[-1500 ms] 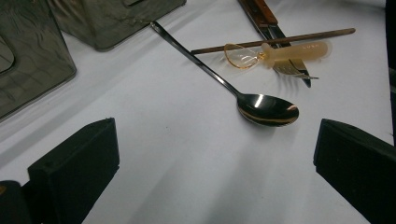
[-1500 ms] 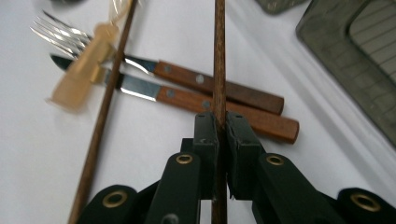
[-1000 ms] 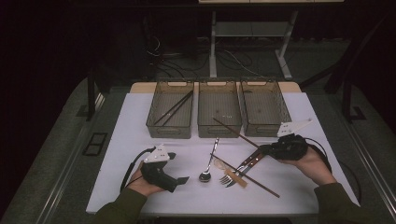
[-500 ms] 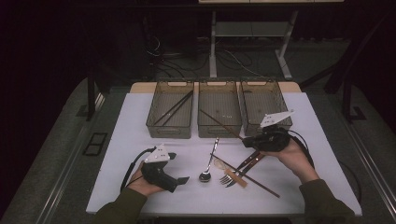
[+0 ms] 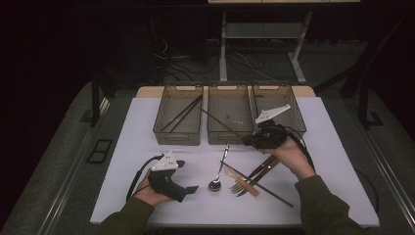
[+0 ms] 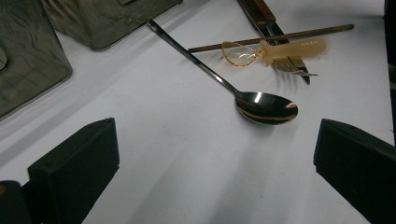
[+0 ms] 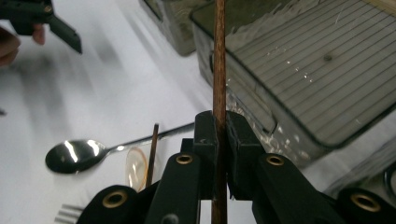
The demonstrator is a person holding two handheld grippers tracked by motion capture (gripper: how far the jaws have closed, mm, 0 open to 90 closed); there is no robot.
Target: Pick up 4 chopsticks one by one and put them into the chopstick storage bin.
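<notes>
A dim room surrounding my white table

I am working at a white-topped table (image 5: 147, 122) that is catching nearly all the light, while everything around it is fading into near-black. A grey floor (image 5: 58, 161) is running along both sides of it, with a dark 2-pane fitting (image 5: 99, 150) lying on it to my left. A pale metal frame (image 5: 264, 44) with a crossbar and 2 splayed legs is standing beyond the table's far edge, and loose cables (image 5: 169, 51) are trailing across the floor beside it. Dark posts (image 5: 364, 88) are rising at my right, and another (image 5: 95, 100) is standing at my left.
</notes>
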